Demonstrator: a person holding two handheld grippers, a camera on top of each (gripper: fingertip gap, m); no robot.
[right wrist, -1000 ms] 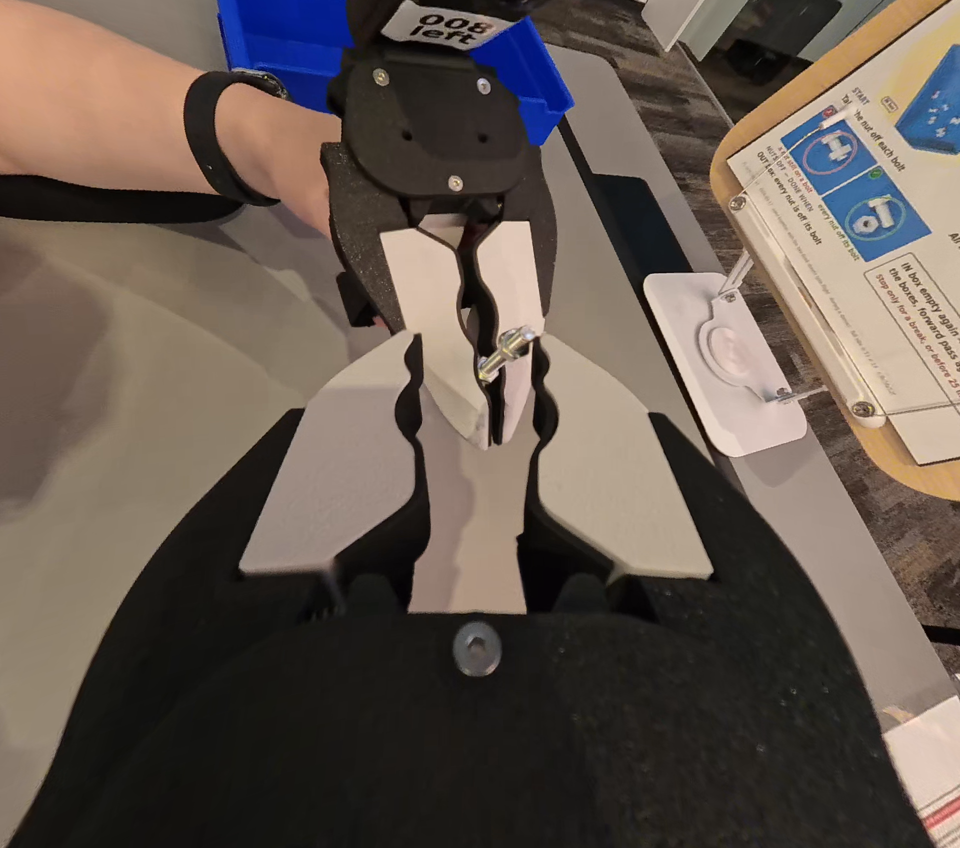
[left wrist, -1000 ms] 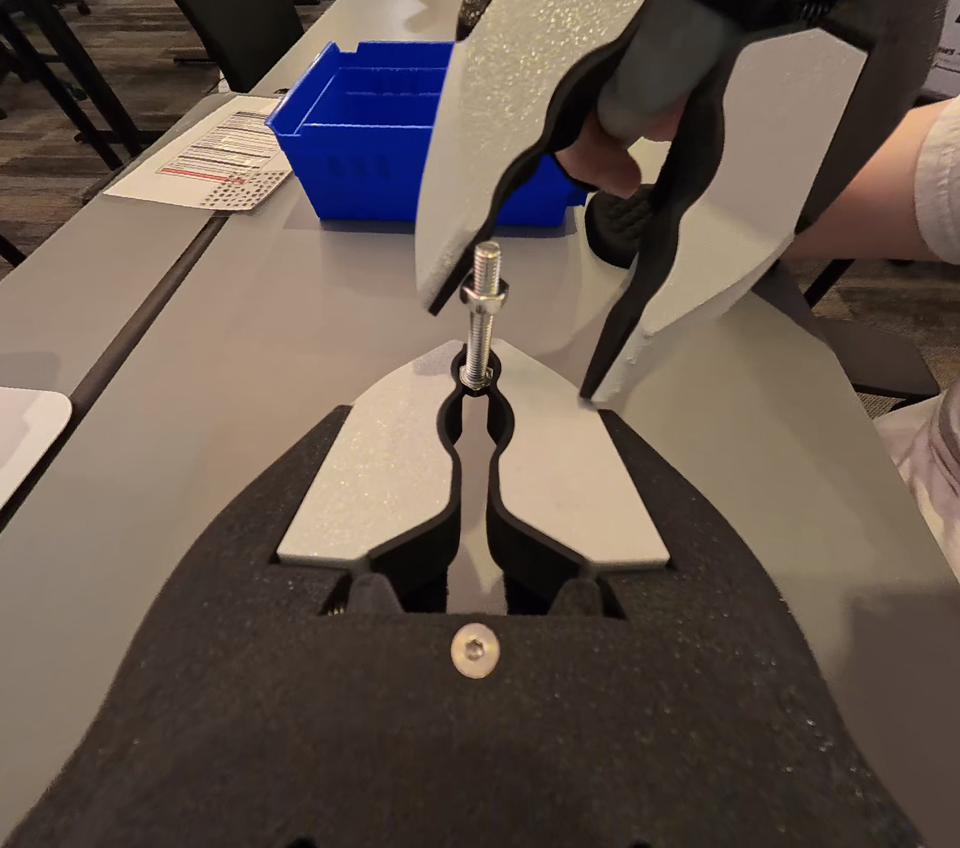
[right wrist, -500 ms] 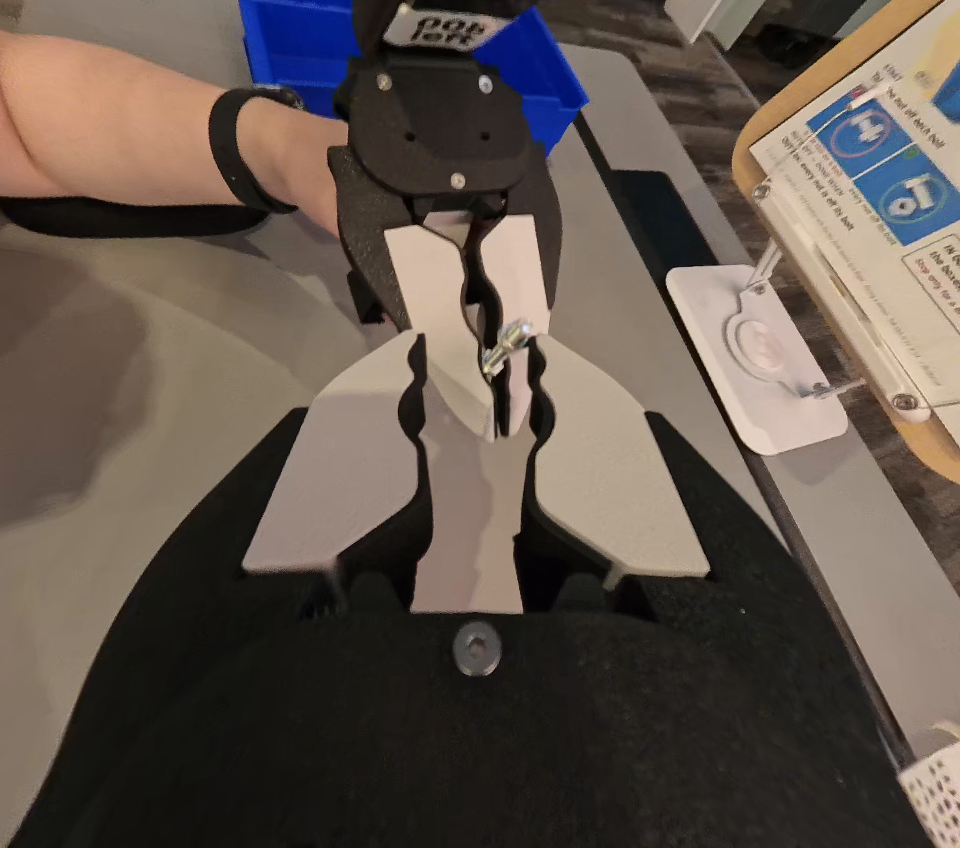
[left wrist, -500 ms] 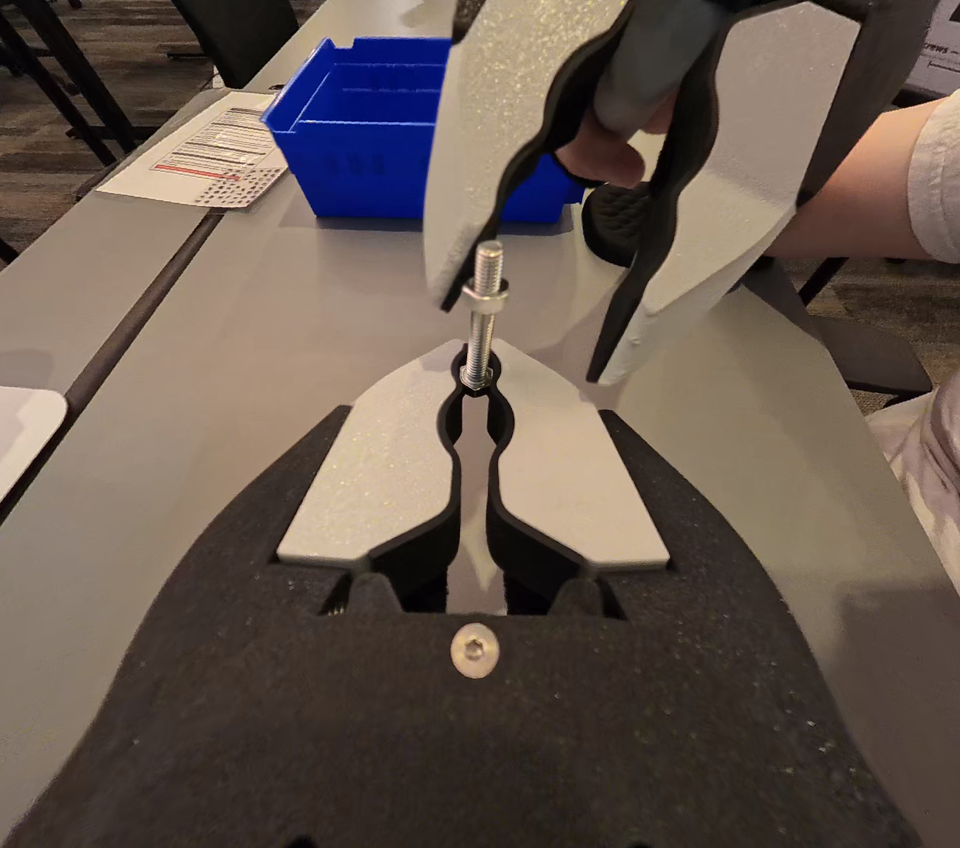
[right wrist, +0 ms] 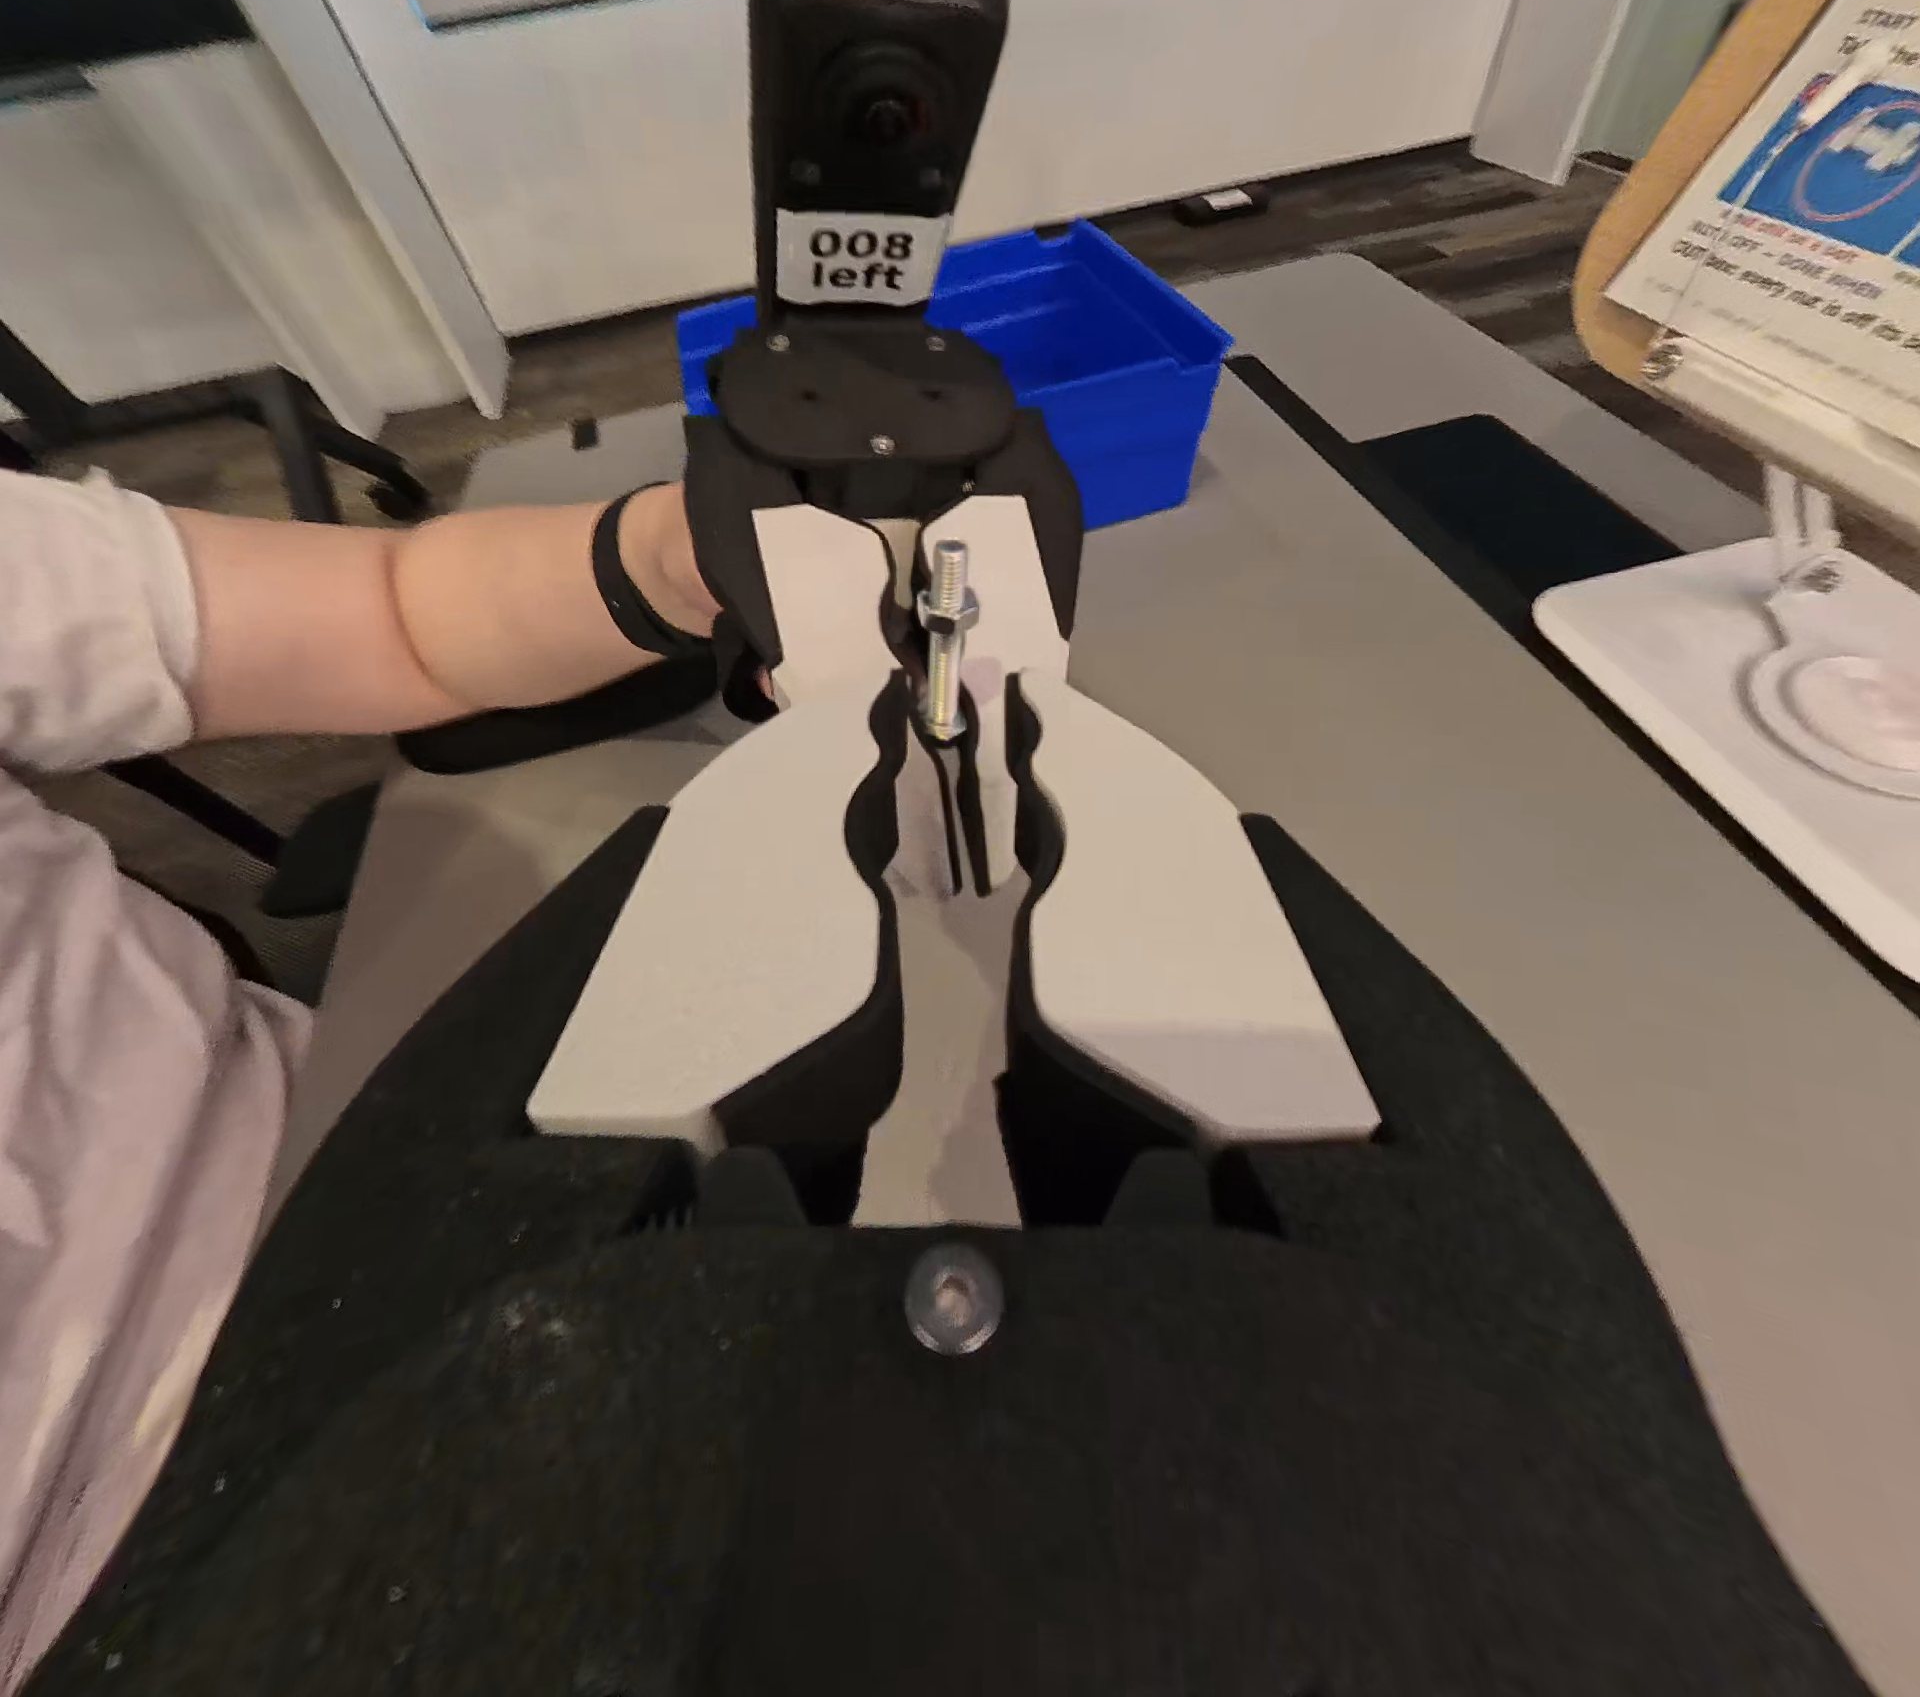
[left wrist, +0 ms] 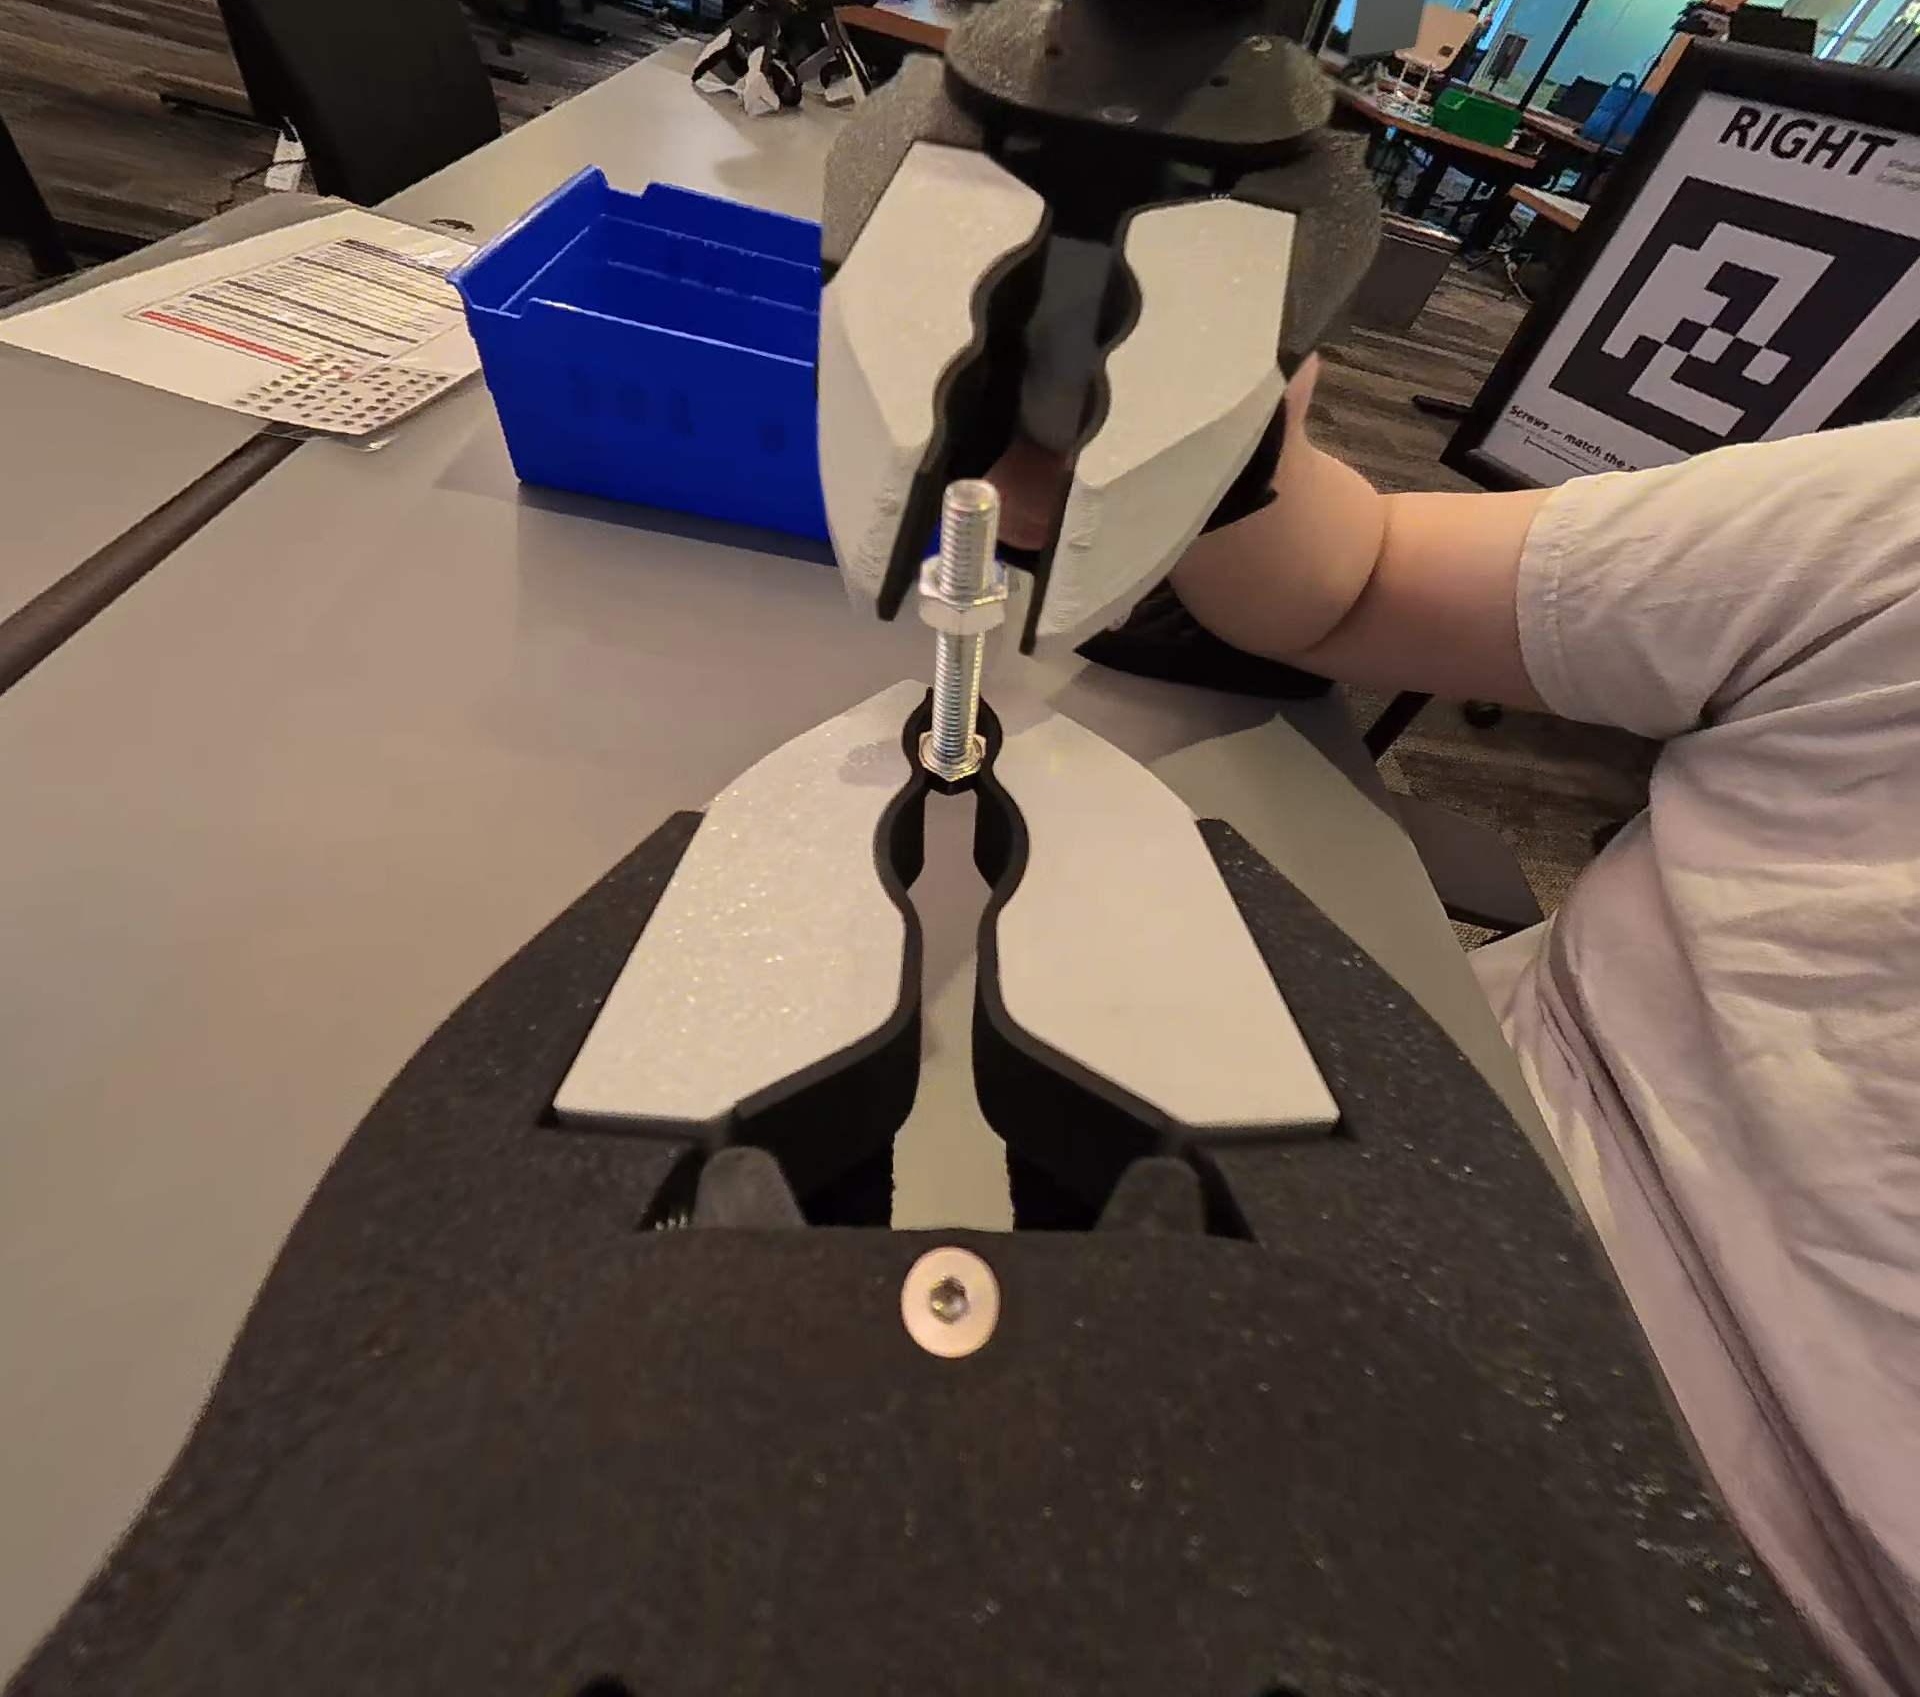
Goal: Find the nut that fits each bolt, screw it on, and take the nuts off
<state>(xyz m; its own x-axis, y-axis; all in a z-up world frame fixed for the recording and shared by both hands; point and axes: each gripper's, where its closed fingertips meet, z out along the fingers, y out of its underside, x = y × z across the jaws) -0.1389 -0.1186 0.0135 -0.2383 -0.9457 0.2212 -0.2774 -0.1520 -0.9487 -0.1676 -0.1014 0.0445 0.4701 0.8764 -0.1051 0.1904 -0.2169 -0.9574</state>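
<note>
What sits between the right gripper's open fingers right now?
The nut on the upright bolt held by the left gripper; the right gripper straddles it, left wrist view.

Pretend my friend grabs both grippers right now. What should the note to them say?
Left gripper: shut on the bolt's head end, holding the bolt upright above the grey table.
Right gripper: open, its fingertips on either side of the nut, not yet squeezing it.
The nut sits part-way along the thread, nearer the free tip, with bare thread showing above and below.
The blue bin stands behind on the table; what it holds cannot be seen.
Done: this nut is threaded onto its bolt.
Left: probably close the right gripper on the nut and turn it. Whether it goes further on or comes off, the pictures cannot tell.
</note>
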